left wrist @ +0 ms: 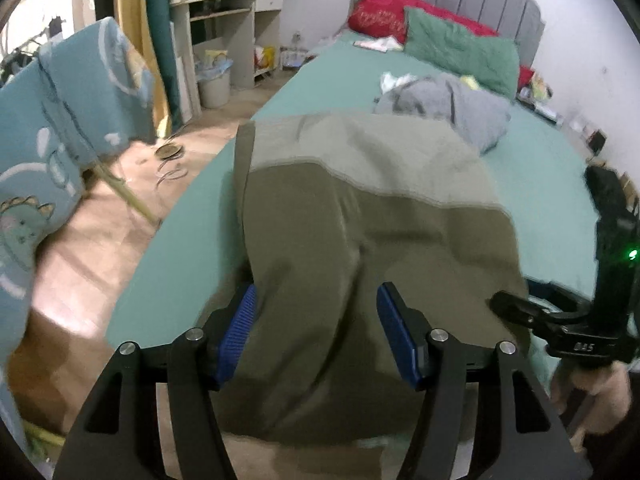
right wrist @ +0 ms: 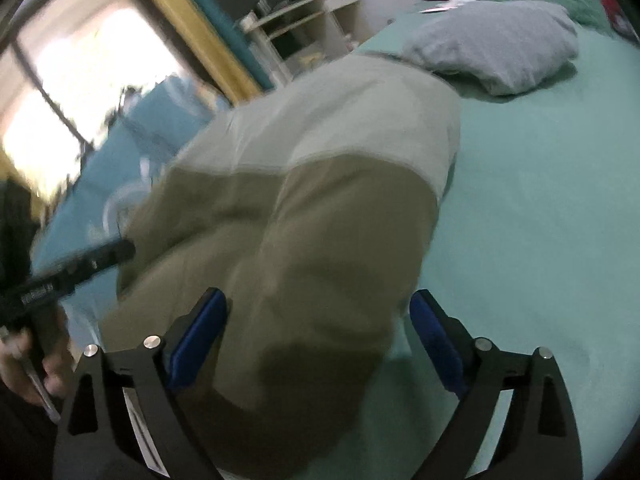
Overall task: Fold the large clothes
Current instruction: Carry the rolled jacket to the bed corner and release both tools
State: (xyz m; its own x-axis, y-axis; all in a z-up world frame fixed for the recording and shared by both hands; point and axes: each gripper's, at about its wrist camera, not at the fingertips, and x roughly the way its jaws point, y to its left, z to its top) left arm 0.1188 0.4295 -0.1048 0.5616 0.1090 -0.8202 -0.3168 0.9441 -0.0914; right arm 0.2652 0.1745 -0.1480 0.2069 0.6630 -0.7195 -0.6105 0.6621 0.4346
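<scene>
A two-tone garment [left wrist: 360,216], dark olive near me and pale grey-green farther away, lies spread on the green bed sheet [left wrist: 552,184]; its near edge hangs over the bed's edge. My left gripper [left wrist: 316,292] is open above the dark olive part, blue pads [left wrist: 240,328] apart on either side of a fold, not pressing it. In the right wrist view the same garment [right wrist: 304,208] fills the middle. My right gripper [right wrist: 318,298] stands wide open over its near right part. Each gripper shows in the other's view: the right gripper [left wrist: 560,320] and the left gripper [right wrist: 80,264].
A crumpled grey garment [left wrist: 448,108] lies farther up the bed, before a green pillow [left wrist: 460,48] and a red pillow [left wrist: 384,8]. A blue dinosaur-print cloth [left wrist: 48,132] hangs at the left. Beyond the bed's left edge are brown floor, a bin [left wrist: 214,86] and a shelf desk [left wrist: 228,12].
</scene>
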